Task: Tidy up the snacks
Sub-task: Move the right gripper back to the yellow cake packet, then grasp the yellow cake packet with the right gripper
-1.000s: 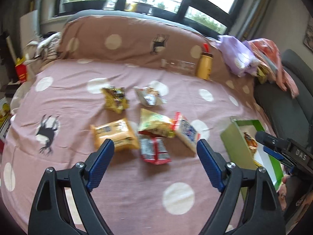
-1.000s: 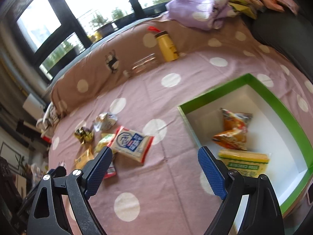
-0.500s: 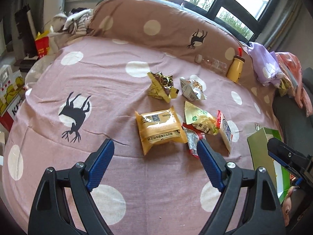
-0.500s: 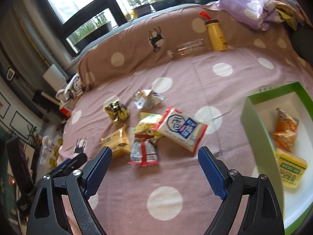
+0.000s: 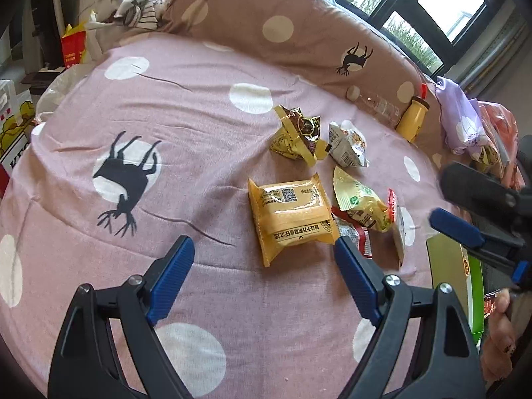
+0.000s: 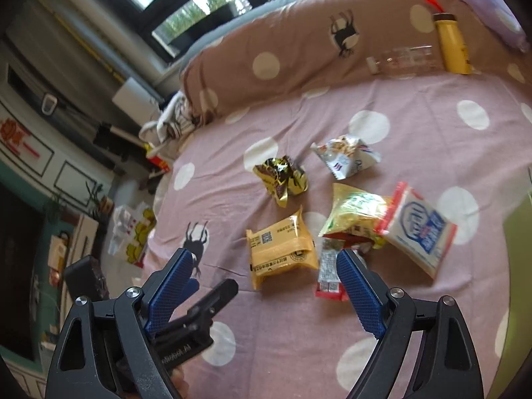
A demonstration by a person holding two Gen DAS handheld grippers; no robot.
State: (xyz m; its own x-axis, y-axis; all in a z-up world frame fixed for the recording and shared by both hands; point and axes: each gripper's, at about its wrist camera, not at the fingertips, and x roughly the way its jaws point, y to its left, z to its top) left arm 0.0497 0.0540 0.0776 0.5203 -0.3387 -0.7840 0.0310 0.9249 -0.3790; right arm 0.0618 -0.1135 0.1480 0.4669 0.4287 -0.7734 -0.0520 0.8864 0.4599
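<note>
The bed (image 5: 166, 153), under a pink dotted cover, carries a loose cluster of snack packs near its middle, toward the side where the green box (image 5: 472, 276) sits at the right edge. Judging by that, the step in hand is the reach for another pack, to go into the box with the rest.

The biggest pack, the yellow pack (image 5: 292, 216), lies flat and nearest the left hand-held gripper (image 5: 262, 276). Beside it on the box side a green-yellow bag (image 6: 355, 212) leans over a red wrapper (image 6: 329, 272), and the white-blue pack (image 6: 419, 229) overlaps that bag's edge. Farther toward the headboard a gold wrapper (image 5: 296, 133) and a silver bag (image 5: 347, 146) sit just beside each other.

The next move calls for one target, a descent over it, and jaws closing across its short side. The yellow pack looks easiest, since it lies apart from the overlapped ones.

Both tools are spread wide and empty. The left one hangs above bare cover short of the yellow pack. The right hand-held gripper (image 6: 266, 282) hovers over the red wrapper and the yellow pack's near edge, touching neither as far as I can tell.
</note>
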